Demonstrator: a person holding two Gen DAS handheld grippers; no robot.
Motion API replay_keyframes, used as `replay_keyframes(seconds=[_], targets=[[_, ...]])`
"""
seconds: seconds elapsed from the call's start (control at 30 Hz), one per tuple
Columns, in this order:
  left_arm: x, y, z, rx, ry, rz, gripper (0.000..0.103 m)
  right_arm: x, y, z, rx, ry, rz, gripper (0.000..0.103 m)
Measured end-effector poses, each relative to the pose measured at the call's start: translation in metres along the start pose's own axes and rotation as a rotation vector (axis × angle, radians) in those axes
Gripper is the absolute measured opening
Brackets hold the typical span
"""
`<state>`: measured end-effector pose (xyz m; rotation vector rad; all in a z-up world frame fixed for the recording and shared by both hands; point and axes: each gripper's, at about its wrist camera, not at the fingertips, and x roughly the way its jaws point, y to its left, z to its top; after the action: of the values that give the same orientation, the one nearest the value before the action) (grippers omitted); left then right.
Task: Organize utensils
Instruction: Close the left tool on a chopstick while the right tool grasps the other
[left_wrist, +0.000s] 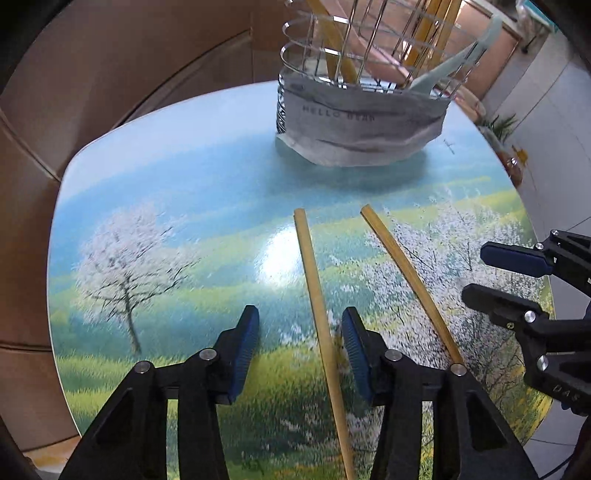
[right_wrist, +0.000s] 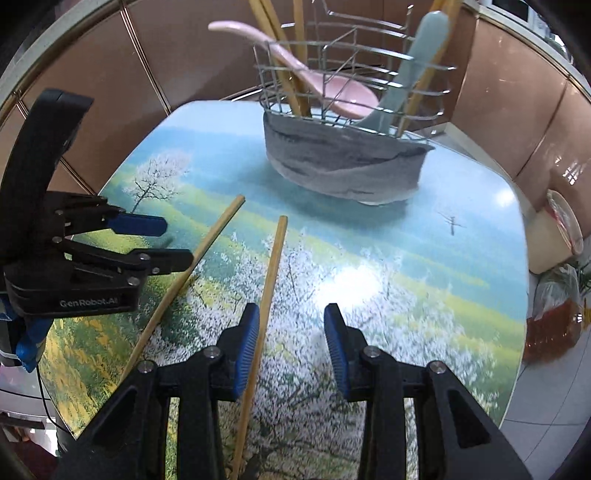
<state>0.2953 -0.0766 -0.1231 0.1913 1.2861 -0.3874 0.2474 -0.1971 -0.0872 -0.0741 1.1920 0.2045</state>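
On the painted table (left_wrist: 155, 229) two pale bamboo chopsticks (left_wrist: 314, 280) lie splayed beneath both grippers' spread jaws.

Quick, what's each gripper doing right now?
Left gripper: open, holding nothing, a chopstick between its fingers.
Right gripper: open, holding nothing.

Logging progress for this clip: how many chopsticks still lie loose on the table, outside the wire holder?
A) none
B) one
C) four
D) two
D: two chopsticks lie flat on the table in front of the wire holder, one under each open gripper.
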Motion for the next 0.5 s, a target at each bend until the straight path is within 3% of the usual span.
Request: replay_keyframes(seconds=[0.23, 0.33, 0.5], targets=[[0.016, 0.000, 0.011, 0.016, 0.061, 0.028, 0.029, 0.023, 0.004, 0.011, -0.038, 0.078, 0.008, 0.025], [0.019, 0.001, 0.016, 0.046, 0.070, 0.047, 0.015, 0.030, 0.010, 0.018, -0.056, 0.098, 0.010, 0.024], [0.020, 0.011, 0.013, 0.086, 0.075, 0.048, 0.009, 0.039, 0.017, 0.029, -0.082, 0.132, 0.002, 0.023]])
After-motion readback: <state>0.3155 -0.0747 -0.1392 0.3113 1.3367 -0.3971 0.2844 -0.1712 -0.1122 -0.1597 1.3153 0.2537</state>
